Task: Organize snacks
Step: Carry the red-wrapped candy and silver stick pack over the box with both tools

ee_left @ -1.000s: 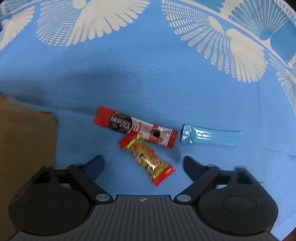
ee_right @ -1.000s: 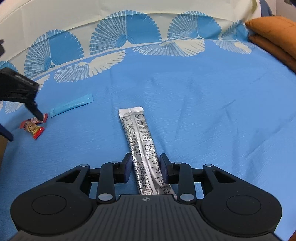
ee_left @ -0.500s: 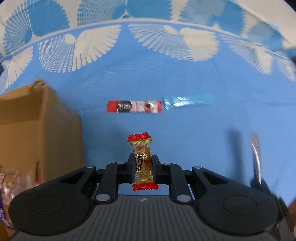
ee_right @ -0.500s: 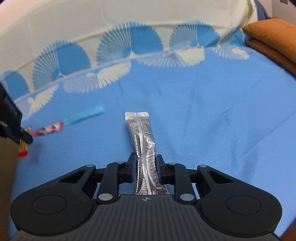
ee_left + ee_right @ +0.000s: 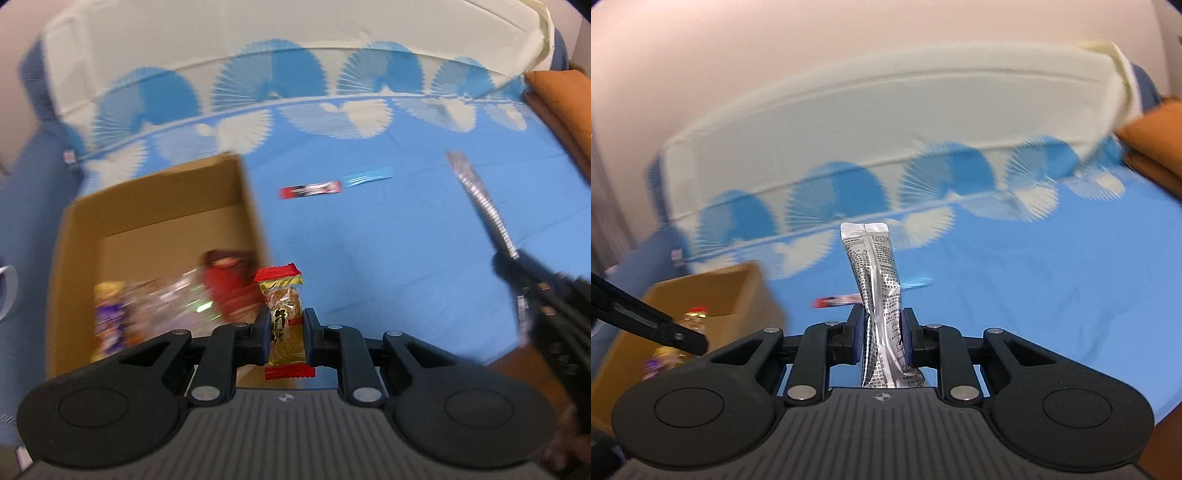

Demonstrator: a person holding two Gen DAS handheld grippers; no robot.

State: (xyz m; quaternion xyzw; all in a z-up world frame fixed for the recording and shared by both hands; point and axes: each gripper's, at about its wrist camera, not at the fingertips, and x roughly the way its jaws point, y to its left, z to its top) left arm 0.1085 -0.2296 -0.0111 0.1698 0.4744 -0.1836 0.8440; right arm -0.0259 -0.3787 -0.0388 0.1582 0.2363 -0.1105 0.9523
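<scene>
Since a second ago we have lifted both snacks off the cloth toward the cardboard box. Our left gripper pinches the red-and-gold candy beside the box's rim; our right gripper clamps the silver sachet upright. We judge this the carry step; next, over the opening, release. On the blue cloth two sticks remain: one red stick, one blue stick.

candy: red-gold | sachet: silver, black print | box: brown | cloth: blue, white fan pattern
</scene>
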